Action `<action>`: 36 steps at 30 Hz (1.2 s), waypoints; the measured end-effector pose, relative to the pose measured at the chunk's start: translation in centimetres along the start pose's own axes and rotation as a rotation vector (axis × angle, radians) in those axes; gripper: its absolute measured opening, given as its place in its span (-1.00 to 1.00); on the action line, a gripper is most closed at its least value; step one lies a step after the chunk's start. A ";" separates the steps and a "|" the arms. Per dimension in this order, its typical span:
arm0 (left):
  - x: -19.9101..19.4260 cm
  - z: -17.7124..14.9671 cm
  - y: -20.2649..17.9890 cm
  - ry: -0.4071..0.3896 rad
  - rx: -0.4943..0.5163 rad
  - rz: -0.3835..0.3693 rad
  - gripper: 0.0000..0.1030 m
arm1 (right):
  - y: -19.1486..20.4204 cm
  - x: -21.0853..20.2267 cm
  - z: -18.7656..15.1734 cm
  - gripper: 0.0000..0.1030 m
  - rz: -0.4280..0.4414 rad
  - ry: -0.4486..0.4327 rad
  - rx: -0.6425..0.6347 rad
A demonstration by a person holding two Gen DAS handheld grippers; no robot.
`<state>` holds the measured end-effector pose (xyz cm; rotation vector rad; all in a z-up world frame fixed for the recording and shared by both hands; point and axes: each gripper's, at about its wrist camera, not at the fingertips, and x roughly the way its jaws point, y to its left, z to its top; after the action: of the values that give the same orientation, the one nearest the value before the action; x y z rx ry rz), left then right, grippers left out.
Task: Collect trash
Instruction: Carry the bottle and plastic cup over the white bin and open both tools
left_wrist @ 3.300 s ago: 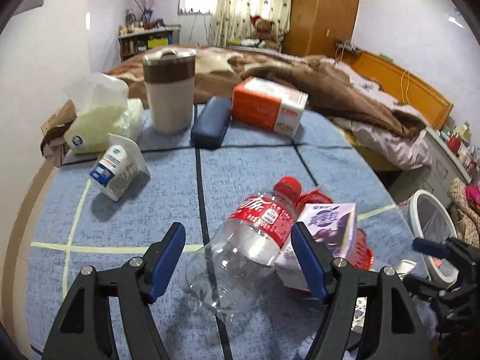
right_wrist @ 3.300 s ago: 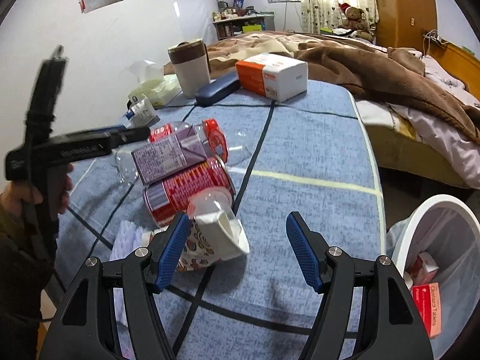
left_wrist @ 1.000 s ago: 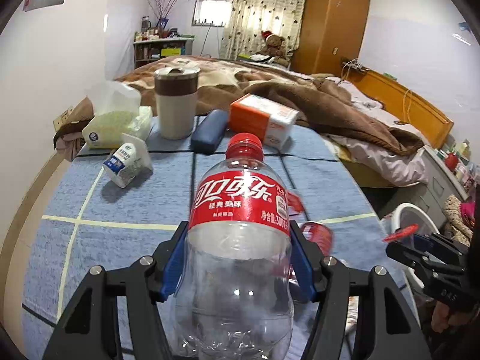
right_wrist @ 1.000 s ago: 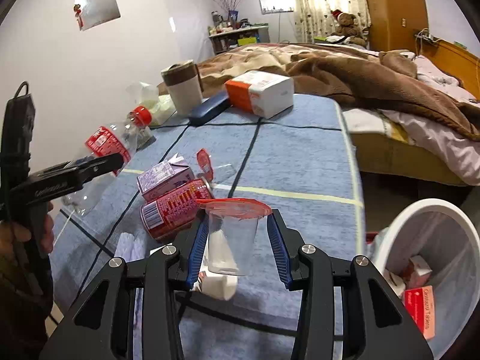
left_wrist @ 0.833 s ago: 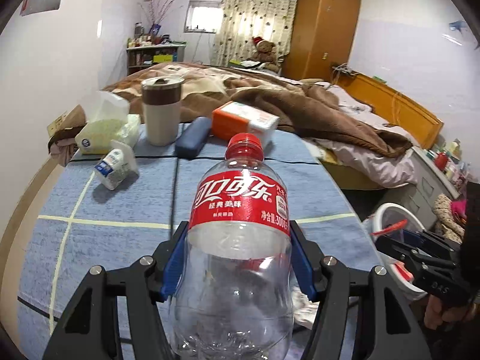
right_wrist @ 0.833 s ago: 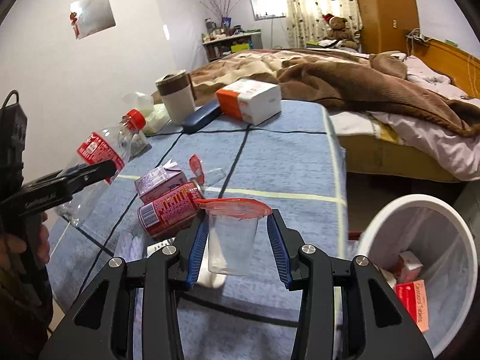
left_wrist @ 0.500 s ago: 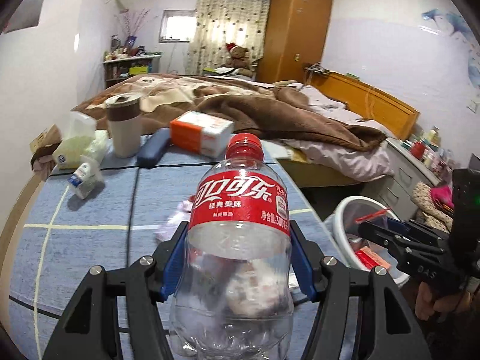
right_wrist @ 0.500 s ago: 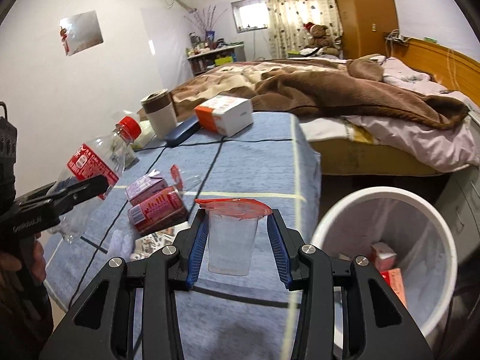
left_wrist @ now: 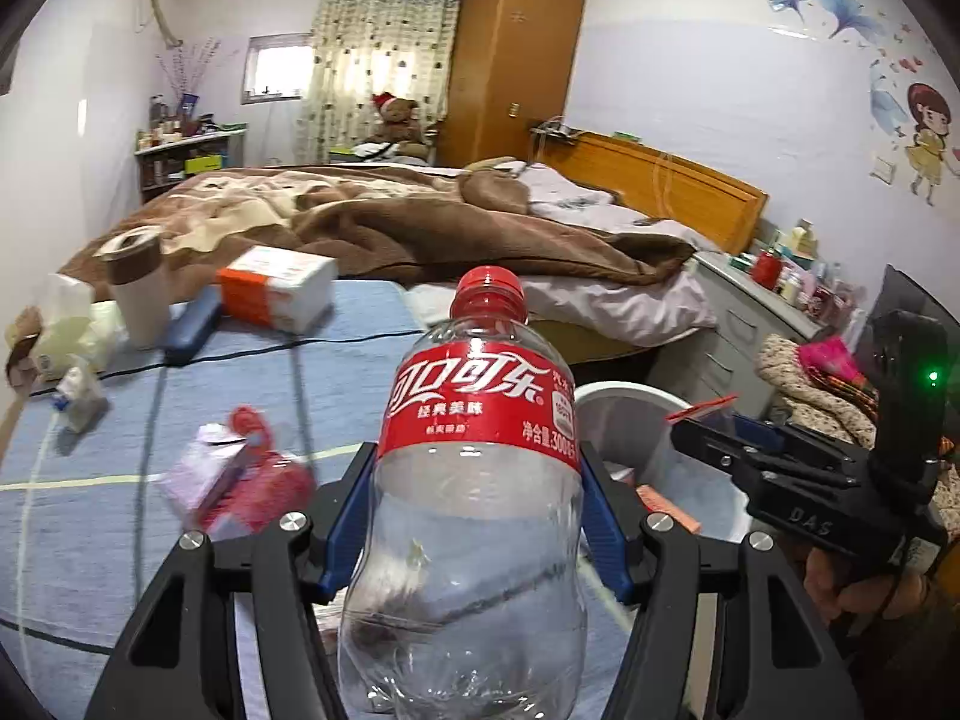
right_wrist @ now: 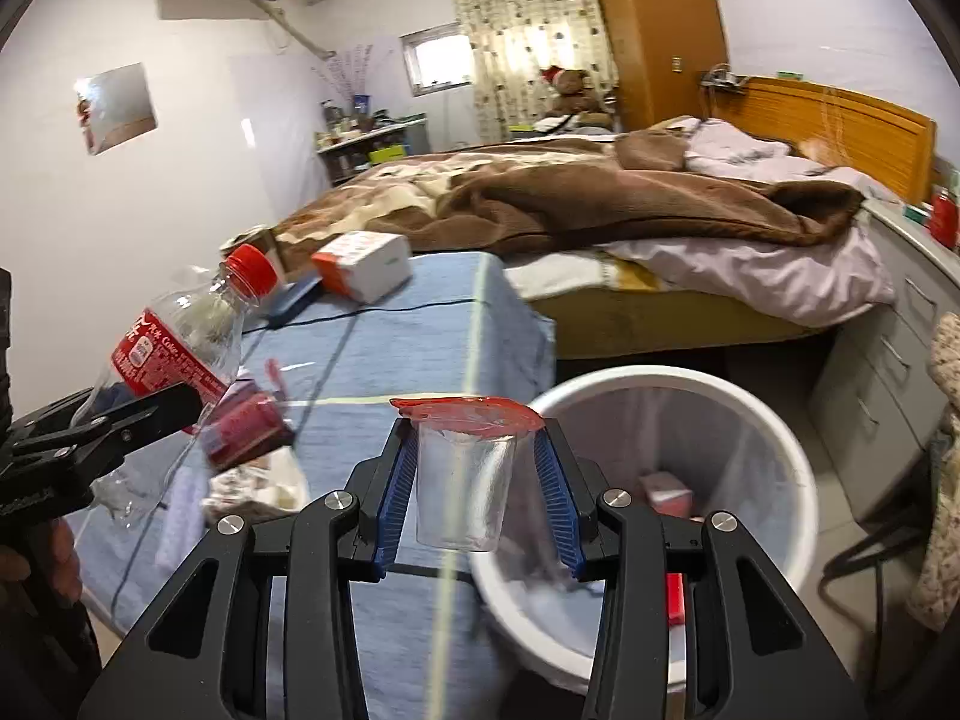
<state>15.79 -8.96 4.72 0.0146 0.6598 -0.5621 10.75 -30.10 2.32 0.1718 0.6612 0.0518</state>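
Observation:
My left gripper (left_wrist: 474,516) is shut on an empty clear cola bottle (left_wrist: 474,480) with a red cap and red label, held upright above the blue table; the bottle also shows at the left of the right wrist view (right_wrist: 180,348). My right gripper (right_wrist: 477,480) is shut on a clear plastic cup (right_wrist: 462,486) with a red peeled lid, held over the near rim of the white trash bin (right_wrist: 786,468). The bin (left_wrist: 630,402) stands on the floor right of the table and holds some boxes. A red can (right_wrist: 246,426) and a purple carton (left_wrist: 204,468) lie on the table.
On the blue table (left_wrist: 120,420) stand a brown-lidded mug (left_wrist: 138,294), an orange-white box (left_wrist: 276,288), a dark blue case (left_wrist: 192,324) and a small carton (left_wrist: 78,396). A bed with a brown blanket (right_wrist: 600,192) lies behind. Grey drawers (right_wrist: 888,348) stand right of the bin.
Both grippers have swung right from the table toward the bin, each still holding its item. The cup now hangs over the bin's rim; the bottle has come nearer the bin.

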 end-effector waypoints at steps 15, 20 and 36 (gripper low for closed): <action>6.6 -0.5 -8.5 0.115 0.090 -0.140 0.26 | -6.9 1.0 -1.4 -0.18 -0.114 0.068 0.078; 8.8 -0.9 -10.1 0.162 0.103 -0.174 0.26 | -8.6 1.4 -2.0 -0.18 -0.138 0.102 0.093; 13.7 -1.1 -11.8 0.238 0.114 -0.151 0.26 | -11.0 3.6 -2.7 -0.18 -0.183 0.181 0.083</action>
<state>18.14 -25.54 -2.25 0.1417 0.8647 -0.7505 11.85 -40.19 -3.88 0.1869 0.8582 -0.1377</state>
